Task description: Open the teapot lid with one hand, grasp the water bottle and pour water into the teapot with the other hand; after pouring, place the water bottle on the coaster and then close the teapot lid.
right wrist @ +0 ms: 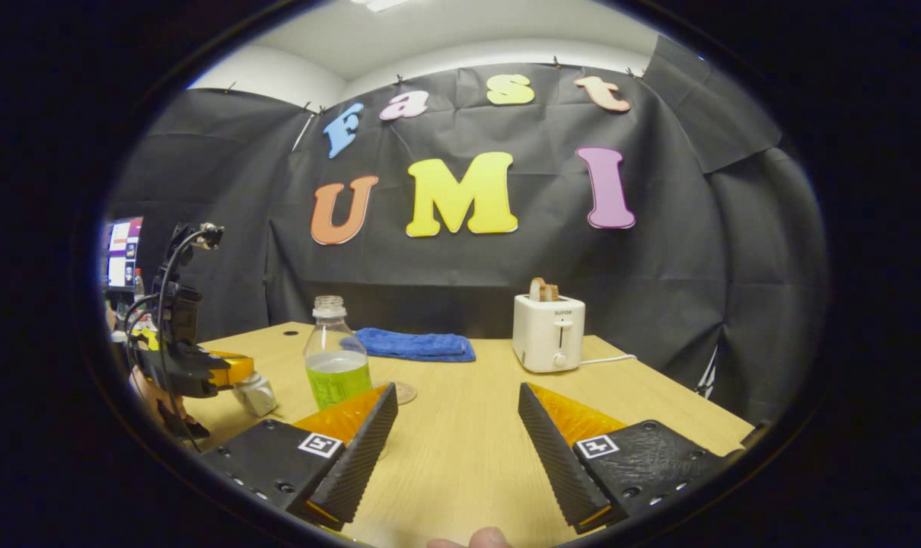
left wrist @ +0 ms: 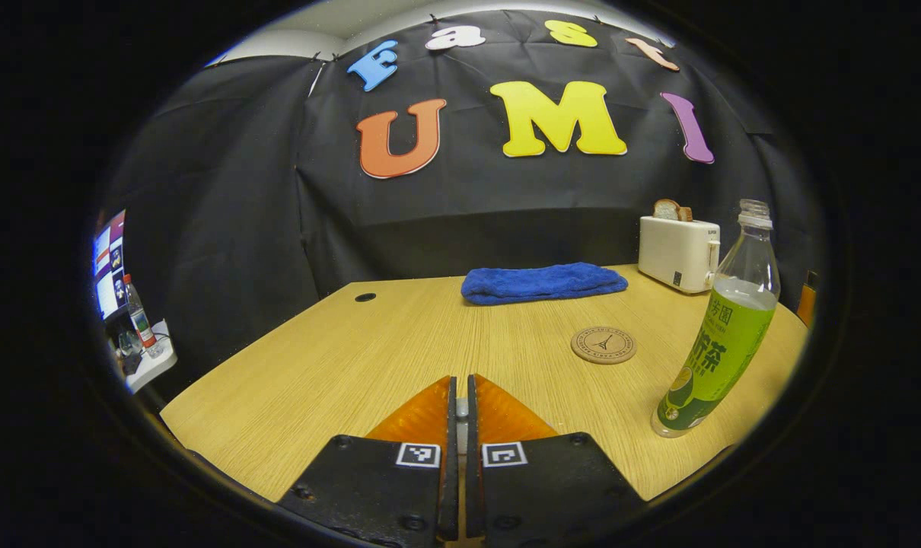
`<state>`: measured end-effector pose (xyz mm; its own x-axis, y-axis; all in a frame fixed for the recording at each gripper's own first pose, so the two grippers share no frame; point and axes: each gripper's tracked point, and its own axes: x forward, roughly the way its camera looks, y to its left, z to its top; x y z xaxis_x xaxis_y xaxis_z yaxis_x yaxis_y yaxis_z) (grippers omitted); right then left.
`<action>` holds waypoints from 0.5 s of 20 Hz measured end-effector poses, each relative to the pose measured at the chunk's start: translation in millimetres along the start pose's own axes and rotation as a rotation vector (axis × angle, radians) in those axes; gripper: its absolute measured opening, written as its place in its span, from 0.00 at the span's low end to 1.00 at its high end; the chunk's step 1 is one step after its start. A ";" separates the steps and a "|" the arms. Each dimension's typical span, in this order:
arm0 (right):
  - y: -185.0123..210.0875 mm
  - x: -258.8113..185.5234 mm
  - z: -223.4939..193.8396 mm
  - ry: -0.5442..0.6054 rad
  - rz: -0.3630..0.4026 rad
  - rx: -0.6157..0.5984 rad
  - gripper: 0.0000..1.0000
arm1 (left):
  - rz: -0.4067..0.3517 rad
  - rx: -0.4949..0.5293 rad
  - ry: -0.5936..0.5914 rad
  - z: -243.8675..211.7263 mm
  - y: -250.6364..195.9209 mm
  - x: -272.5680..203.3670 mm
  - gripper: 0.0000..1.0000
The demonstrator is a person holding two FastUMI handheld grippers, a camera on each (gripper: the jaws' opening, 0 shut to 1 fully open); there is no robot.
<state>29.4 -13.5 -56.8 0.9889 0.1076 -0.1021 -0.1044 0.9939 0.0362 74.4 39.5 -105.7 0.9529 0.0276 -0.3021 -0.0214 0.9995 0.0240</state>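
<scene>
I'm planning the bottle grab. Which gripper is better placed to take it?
Right. The right gripper has its jaws wide open, and the bottle stands upright just ahead of them. The left gripper has its jaws closed, and in its view the bottle stands off to one side.

Wooden table [left wrist: 369, 358]. Folded blue towel [left wrist: 543, 282] at 12 o'clock near the back edge. White toaster [left wrist: 677, 253] at 2 o'clock, well right of the towel, bread slice [left wrist: 670, 210] sticking out the top; cord [right wrist: 609, 359] trails right. Monitor [left wrist: 109, 262] and small bottle [left wrist: 138, 314] off-table at 9 o'clock.
</scene>
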 end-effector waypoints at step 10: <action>38.1 -15.9 1.5 -0.016 0.125 0.011 0.96 | -0.012 -0.021 -0.109 38.3 8.3 -35.5 0.03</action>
<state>9.9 22.7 -52.3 0.9698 0.2303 -0.0798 -0.2261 0.9723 0.0583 51.9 46.3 -58.3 0.9802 0.0152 -0.1973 -0.0152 0.9999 0.0012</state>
